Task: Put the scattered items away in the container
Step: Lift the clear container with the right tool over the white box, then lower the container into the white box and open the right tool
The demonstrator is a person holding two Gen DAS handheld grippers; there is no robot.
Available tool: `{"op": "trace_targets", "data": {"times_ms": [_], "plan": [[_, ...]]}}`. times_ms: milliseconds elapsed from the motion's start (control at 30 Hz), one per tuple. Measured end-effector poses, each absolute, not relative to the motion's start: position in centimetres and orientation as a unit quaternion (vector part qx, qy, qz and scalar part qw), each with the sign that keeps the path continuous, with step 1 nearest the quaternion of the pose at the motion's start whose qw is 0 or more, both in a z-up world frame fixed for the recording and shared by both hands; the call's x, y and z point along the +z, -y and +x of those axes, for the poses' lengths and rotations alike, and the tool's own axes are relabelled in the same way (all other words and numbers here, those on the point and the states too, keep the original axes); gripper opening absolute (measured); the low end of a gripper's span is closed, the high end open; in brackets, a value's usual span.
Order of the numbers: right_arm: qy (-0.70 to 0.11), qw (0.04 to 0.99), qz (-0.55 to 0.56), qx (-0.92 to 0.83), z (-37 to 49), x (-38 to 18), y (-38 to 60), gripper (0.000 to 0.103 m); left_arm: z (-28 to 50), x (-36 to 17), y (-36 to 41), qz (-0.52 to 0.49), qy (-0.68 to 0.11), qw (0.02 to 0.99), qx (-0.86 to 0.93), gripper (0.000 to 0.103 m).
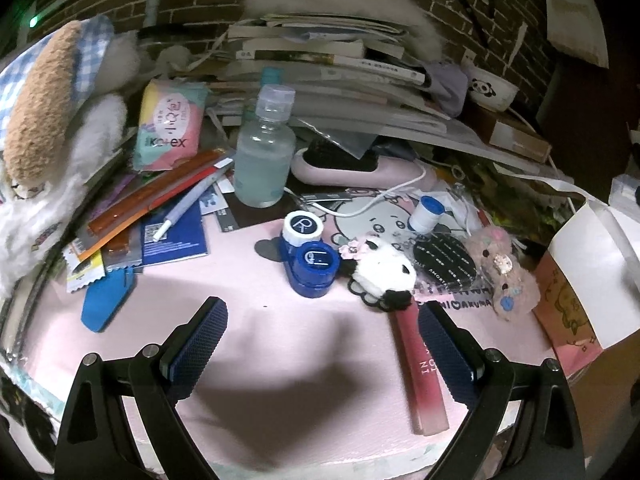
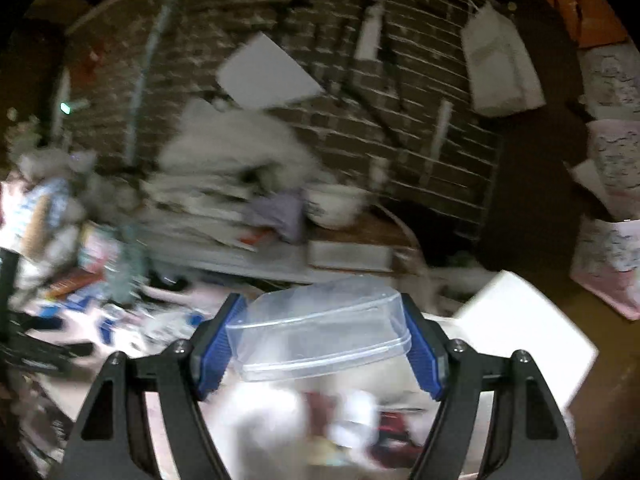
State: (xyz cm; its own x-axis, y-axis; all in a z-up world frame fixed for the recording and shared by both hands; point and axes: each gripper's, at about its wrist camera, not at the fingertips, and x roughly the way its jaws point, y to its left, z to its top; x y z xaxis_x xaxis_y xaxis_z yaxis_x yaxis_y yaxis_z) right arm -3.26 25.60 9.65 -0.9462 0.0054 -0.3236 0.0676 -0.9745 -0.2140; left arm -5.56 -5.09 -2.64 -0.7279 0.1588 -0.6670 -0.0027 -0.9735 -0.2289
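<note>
Left wrist view: the left gripper (image 1: 322, 334) hovers with jaws spread and empty over the pink bench (image 1: 248, 344). A lip tint (image 1: 420, 372) lies just inside its right finger; a lens case (image 1: 308, 254), a panda plush (image 1: 380, 272) and a bottle (image 1: 264, 152) sit beyond.

Right wrist view, blurred: the right gripper (image 2: 320, 340) has its jaws pinching a clear lid (image 2: 320, 332) above the container (image 2: 520, 340).

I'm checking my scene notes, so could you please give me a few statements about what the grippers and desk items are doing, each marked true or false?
1. The right gripper grips a clear plastic container. True.
2. The left gripper holds the lip tint tube. False: it is open and empty; the tube lies beside its right finger.
3. The bottle lies on its side. False: it stands upright.
4. The contact lens case sits beside the panda plush. True.
</note>
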Motion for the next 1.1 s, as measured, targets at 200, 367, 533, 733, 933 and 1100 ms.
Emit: {"op": "trace_targets", "data": {"times_ms": [200, 367, 533, 733, 933, 1100], "plan": [[-0.126, -0.006, 0.252, -0.96, -5.9, 8.2, -28.9, 0.073, -5.8, -2.6, 4.3, -0.37, 0.094, 0.046, 0.923, 0.096], [-0.133, -0.007, 0.288, -0.948, -6.9, 6.7, -29.7, 0.073, -5.9, -2.6, 3.9, -0.373, 0.089, 0.048, 0.922, 0.096], [-0.125, -0.008, 0.3, -0.946, -7.3, 6.4, -30.1, 0.073, -5.9, -2.7, 3.5, -0.377, 0.083, 0.049, 0.921, 0.096], [-0.133, -0.018, 0.301, -0.944, -7.1, 6.2, -30.4, 0.08, -5.9, -2.7, 3.5, -0.377, 0.082, 0.049, 0.921, 0.096], [-0.136, -0.02, 0.304, -0.943, -6.9, 6.3, -30.5, 0.081, -5.9, -2.7, 3.1, -0.38, 0.078, 0.051, 0.92, 0.096], [-0.137, -0.02, 0.3, -0.944, -6.6, 6.6, -30.6, 0.081, -5.9, -2.8, 2.9, -0.383, 0.074, 0.05, 0.919, 0.096]]}}
